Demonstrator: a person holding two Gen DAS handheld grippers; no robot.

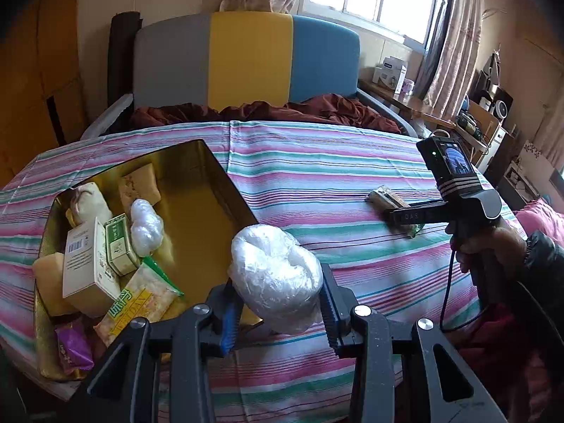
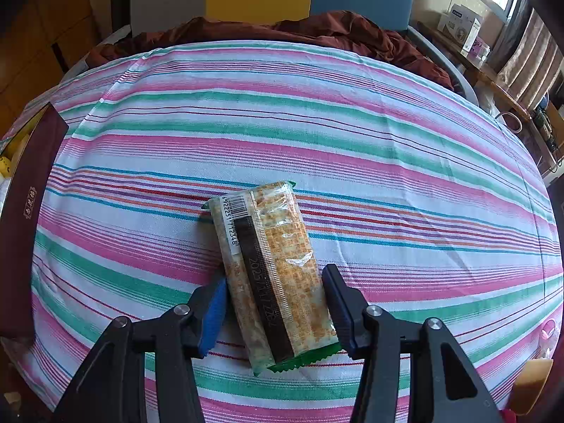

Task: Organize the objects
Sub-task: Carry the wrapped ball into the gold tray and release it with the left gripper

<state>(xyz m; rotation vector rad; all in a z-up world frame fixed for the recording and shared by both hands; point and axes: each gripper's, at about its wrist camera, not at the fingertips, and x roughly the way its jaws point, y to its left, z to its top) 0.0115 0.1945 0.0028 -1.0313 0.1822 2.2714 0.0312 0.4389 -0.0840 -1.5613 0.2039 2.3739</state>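
Left wrist view shows a crumpled ball of clear plastic wrap pinched between the jaws of the left gripper, held off the striped bedsheet just beside the near right corner of the gold tin. That tin lies at about nine o'clock from the ball and already holds a second plastic wad, a white box, a small green-and-white box, a yellow-green snack packet and a purple wrapper.

To finish this step well, I would carry the ball toward ten o'clock over the bare gold floor in the tin's far half, clear the rim, lower it, then let go; dropped at the corner, so light a wad could roll back onto the sheet.

Right wrist view shows the cracker packet lying flat on the sheet, with the right gripper straddling its near end. Its jaws look closed against the packet's sides, though it has not left the cloth. A squeeze across the narrow width should be gentle, since crackers probably crush easily.
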